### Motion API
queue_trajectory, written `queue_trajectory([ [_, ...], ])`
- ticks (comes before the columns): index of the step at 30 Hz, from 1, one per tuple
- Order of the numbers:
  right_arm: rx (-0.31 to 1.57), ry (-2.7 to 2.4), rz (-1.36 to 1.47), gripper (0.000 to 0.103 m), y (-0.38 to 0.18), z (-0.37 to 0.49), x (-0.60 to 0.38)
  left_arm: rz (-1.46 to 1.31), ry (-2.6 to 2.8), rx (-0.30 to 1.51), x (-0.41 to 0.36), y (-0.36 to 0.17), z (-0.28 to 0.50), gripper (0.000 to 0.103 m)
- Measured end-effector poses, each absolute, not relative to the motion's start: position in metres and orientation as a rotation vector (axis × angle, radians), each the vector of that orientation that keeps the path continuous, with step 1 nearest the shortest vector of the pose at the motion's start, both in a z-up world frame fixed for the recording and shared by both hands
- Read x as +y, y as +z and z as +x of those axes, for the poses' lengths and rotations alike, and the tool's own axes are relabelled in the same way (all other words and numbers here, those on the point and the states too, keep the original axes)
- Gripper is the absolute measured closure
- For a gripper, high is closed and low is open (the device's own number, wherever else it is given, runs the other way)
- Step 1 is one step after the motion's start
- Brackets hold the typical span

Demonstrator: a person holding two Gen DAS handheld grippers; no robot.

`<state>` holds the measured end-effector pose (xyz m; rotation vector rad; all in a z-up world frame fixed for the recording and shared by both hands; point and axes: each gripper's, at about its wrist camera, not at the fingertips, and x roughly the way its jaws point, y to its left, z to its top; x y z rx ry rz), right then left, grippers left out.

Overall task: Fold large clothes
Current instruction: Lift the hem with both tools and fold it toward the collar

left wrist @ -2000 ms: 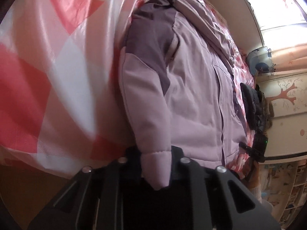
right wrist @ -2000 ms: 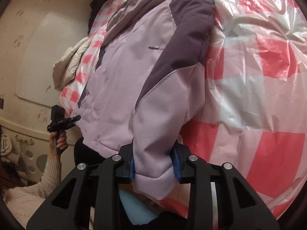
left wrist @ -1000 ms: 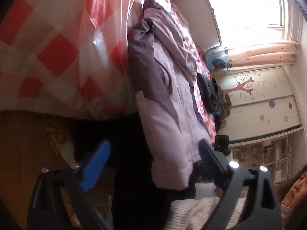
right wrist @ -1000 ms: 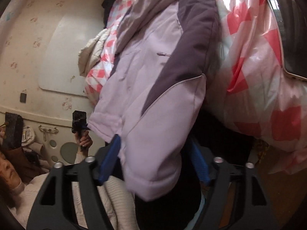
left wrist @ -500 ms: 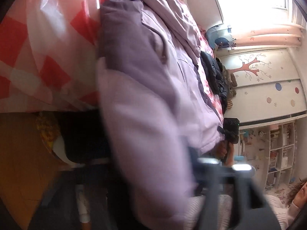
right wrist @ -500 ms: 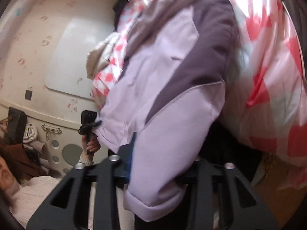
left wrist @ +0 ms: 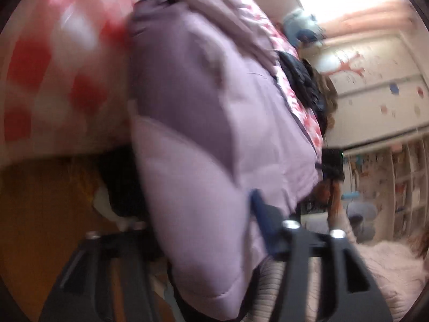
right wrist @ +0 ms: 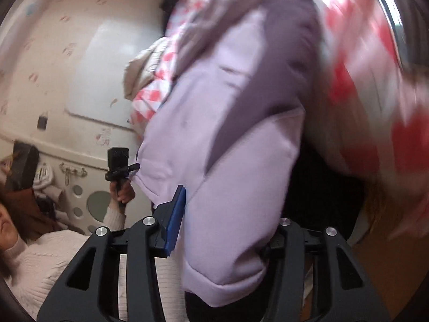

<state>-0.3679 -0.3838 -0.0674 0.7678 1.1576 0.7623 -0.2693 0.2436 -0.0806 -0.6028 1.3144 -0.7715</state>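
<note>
jacket (left wrist: 219,112): lilac padded coat with darker purple shoulder panels, lying on the bed (left wrist: 48,61) over the red-and-white check cover; both sleeves hang off the near edge.
long axis: body runs straight away from me, hem and cuffs at my end, hood at the far end.
left tongs (left wrist: 203,230): I have the left sleeve (left wrist: 193,214) down the middle of the gap, cuff hanging below the fingers. Jaws have just been opening. The blue pad sits against the sleeve's right side; the other side is blurred and covered, so I can't say it pinches, probably slack.
right tongs (right wrist: 228,222): same with the right sleeve (right wrist: 241,214), cuff drooping past the fingers. Jaws just opening too; blue pad at the cloth's left edge, far pad hidden, grip unclear.
nearer hand: about equal, one sleeve each.
sleeve axis: each runs shoulder to cuff, toward me and down.
next move: close on both sleeves, fold them inward across the chest.
</note>
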Motion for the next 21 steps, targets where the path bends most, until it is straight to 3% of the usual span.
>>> queue_trajectory([
  [3, 1.094, 0.790, 0.833, 0.057, -0.075, -0.377, -0.386, -0.663, -0.767, 1.295, 0.248, -0.088, -0.274, 0.038],
  [4, 1.076, 0.790, 0.824, 0.067, -0.074, -0.379, -0.385, -0.656, -0.763, 1.283, 0.246, -0.086, -0.274, 0.043],
  [5, 1.041, 0.806, 0.819, 0.072, -0.068, -0.381, -0.382, -0.646, -0.759, 1.262, 0.244, -0.079, -0.275, 0.054],
  [6, 1.008, 0.810, 0.815, 0.074, -0.062, -0.383, -0.381, -0.641, -0.774, 1.253, 0.242, -0.075, -0.275, 0.082],
  [7, 0.984, 0.812, 0.813, 0.077, -0.059, -0.383, -0.382, -0.617, -0.757, 1.227, 0.239, -0.068, -0.275, 0.084],
  [16, 0.517, 0.982, 0.904, 0.080, 0.036, -0.410, -0.388, -0.536, -0.845, 0.904, 0.249, 0.056, -0.301, 0.089],
  [21, 0.404, 1.014, 0.985, 0.080, 0.043, -0.412, -0.405, -0.630, -0.824, 0.844, 0.277, 0.070, -0.298, 0.089],
])
